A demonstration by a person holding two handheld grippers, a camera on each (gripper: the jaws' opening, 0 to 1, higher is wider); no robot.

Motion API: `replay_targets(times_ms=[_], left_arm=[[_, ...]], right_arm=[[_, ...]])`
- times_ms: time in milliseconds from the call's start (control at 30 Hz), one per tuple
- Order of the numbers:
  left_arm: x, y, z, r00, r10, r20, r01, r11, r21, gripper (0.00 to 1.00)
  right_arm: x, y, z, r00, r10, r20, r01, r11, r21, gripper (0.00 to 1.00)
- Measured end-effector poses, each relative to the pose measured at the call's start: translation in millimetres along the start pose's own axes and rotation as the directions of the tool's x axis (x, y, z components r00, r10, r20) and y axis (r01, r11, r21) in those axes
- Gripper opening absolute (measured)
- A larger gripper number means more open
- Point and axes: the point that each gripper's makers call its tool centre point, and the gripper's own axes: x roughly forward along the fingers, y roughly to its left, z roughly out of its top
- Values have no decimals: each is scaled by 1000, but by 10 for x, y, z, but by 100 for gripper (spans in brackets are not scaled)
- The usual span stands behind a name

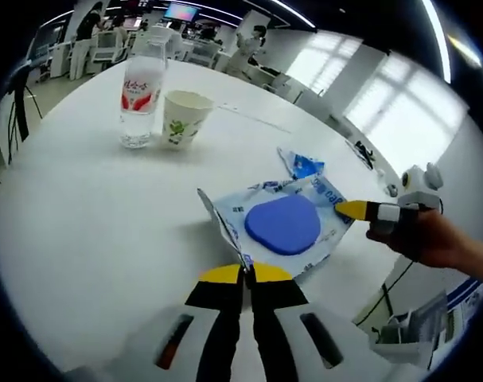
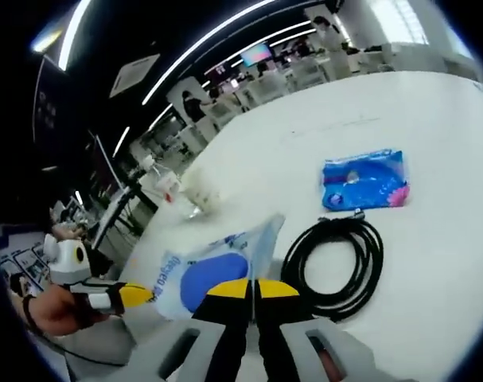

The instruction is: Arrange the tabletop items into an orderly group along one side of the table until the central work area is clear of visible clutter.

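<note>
- Progress: early, I'd say. Bottle (image 1: 142,87) and paper cup (image 1: 182,118) stand upright side by side at the desk's (image 1: 90,239) far edge, grouped already.
- Left: cable coil (image 2: 336,267) and blue pack (image 2: 365,179) sit mid-desk, well apart from that pair.
- Your left claw (image 1: 247,273) is pinched closed on one edge of the wipes pouch (image 1: 289,225); your right claw (image 2: 254,286) is clamped on the opposite edge.
- Pouch hangs between both claws, just above the desk near its edge, blue lid up; long axis runs claw to claw.
</note>
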Motion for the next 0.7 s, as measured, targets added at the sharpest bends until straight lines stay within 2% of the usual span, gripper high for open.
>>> replay_targets(times_ms=[100,133,233,300,333,400,467,700], left_arm=[[125,-20,149,1000,-5,12,6,1000,-11,0],[162,-30,183,1000,-8,14,8,1000,-15,0],[285,-107,266,1000,-15,27,16,999,-29,1],[388,-83,329,1000,-18,26,19,999,-38,1],[428,-80,341,1000,-19,23,20,999,-43,1],[513,-115,357,999,-30,19,32,996,-89,1],[529,-175,330,999,-28,18,29,996,-83,1],[667,-116,446,1000,-20,13,21,994,-105,1]], right_arm=[[138,-94,205,1000,-6,-2,6,1000,-26,0],[157,-149,336,1000,-10,0,10,999,-31,0],[307,-237,447,1000,-14,3,14,999,-30,0],[376,-251,538,1000,-13,4,13,999,-37,0],[468,-338,586,1000,-15,1,15,999,-42,0],[516,-355,620,1000,-17,-4,16,999,-48,0],[601,-414,659,1000,-18,-9,17,999,-43,0],[828,-566,719,999,-29,-14,29,999,-19,0]])
